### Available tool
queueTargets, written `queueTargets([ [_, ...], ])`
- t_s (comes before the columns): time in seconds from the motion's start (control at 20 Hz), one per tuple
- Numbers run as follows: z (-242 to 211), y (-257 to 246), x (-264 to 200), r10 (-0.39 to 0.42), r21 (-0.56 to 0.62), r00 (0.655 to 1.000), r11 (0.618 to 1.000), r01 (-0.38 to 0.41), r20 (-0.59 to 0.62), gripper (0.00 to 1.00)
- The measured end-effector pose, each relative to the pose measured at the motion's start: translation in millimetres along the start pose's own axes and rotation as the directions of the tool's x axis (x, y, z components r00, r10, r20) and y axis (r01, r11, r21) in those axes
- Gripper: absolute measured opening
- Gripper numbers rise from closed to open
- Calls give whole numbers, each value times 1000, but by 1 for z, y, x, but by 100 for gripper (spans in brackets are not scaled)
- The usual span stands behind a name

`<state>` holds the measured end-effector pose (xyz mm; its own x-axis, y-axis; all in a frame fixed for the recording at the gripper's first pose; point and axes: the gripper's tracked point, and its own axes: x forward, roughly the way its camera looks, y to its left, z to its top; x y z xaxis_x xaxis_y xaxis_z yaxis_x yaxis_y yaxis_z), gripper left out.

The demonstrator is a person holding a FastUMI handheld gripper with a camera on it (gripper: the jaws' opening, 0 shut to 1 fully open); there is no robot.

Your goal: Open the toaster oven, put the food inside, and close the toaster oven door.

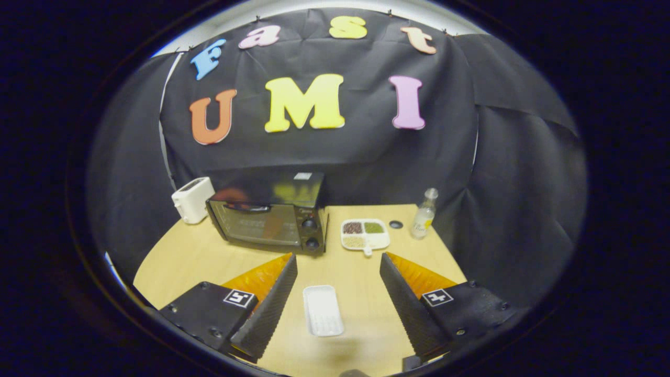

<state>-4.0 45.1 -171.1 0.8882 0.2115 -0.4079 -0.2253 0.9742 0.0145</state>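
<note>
Black toaster oven [269, 220] shut; white food tray [323, 310] nearer.

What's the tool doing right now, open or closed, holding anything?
Tool: open, holding nothing; the small white rectangular plastic tray lies on the light wooden table between its fingers, untouched.

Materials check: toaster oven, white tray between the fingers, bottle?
Toaster oven: likely painted metal, glossy black top mirroring the wall; glass door, see-through with glare. White tray: probably thin matte plastic or foam, ribbed floor, between the open tool fingers. Bottle: clear, glass or plastic, can't tell.
</note>
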Motion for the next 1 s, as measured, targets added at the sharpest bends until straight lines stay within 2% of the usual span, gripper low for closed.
queueTargets([
  [0.25, 74, -34, -83, 47, -15, 976, 999, -45, 212, 100],
  [0.55, 114, -30, -145, 83, -50, 925, 996, -70, 370, 100],
  [0.75, 120, 4, -171, 156, -53, 910, 988, -147, 385, 100],
  [1.0, 121, 16, -185, 137, -37, 916, 990, -133, 378, 100],
])
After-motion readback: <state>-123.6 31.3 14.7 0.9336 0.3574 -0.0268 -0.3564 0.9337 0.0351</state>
